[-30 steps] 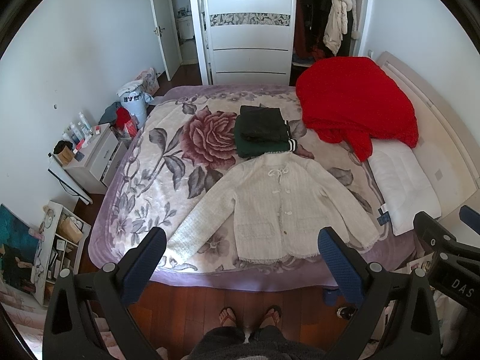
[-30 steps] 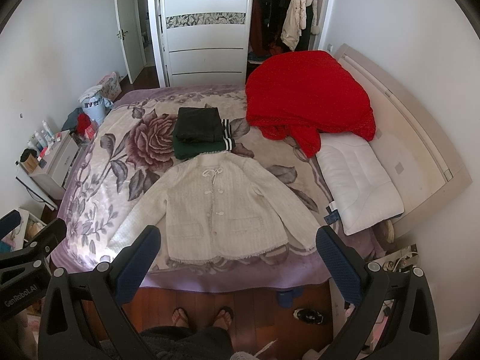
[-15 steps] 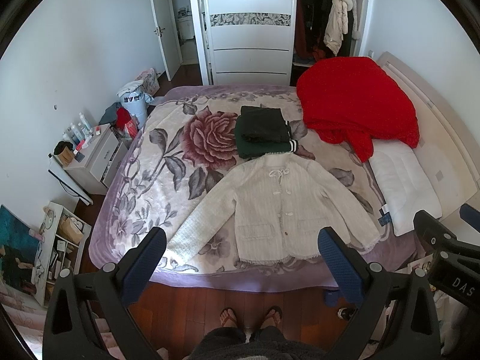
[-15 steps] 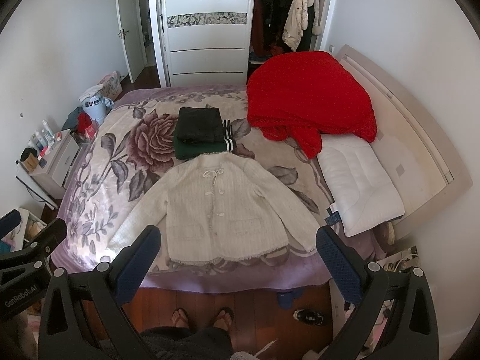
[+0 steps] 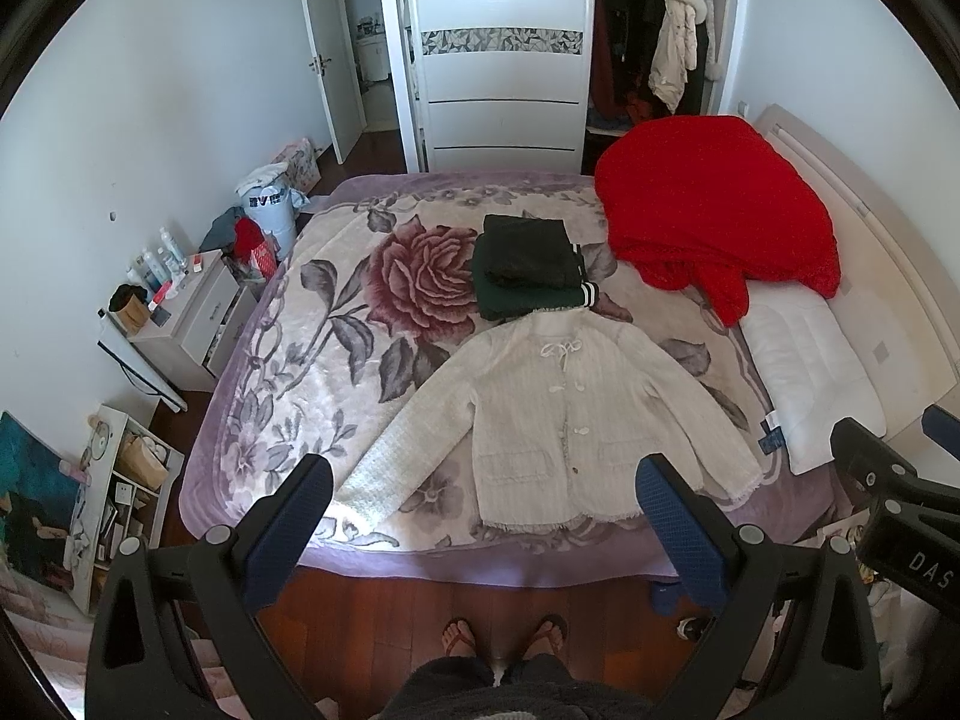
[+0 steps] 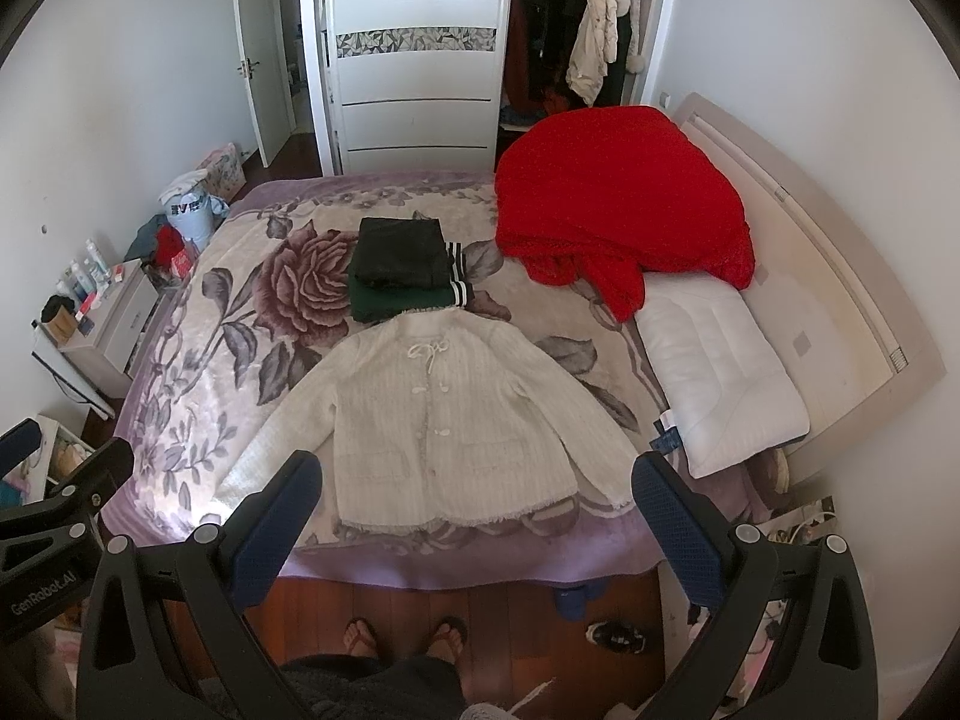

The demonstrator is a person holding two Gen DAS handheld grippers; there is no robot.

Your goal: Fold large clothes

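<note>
A cream buttoned cardigan (image 5: 558, 414) lies flat, front up, sleeves spread, near the front edge of the bed; it also shows in the right wrist view (image 6: 441, 414). Behind it sits a stack of folded dark clothes (image 5: 528, 273), also in the right wrist view (image 6: 405, 276). My left gripper (image 5: 483, 525) is open and empty, held high above the floor in front of the bed. My right gripper (image 6: 474, 522) is open and empty, likewise back from the bed.
The bed carries a purple rose blanket (image 5: 336, 348), a red blanket heap (image 5: 714, 210) and a white pillow (image 5: 810, 372) on the right. A nightstand (image 5: 186, 312) and shelf (image 5: 114, 480) stand left. The person's feet (image 5: 504, 636) are on the wooden floor.
Both views have shifted very slightly; nothing on the bed has moved and both grippers stay open.
</note>
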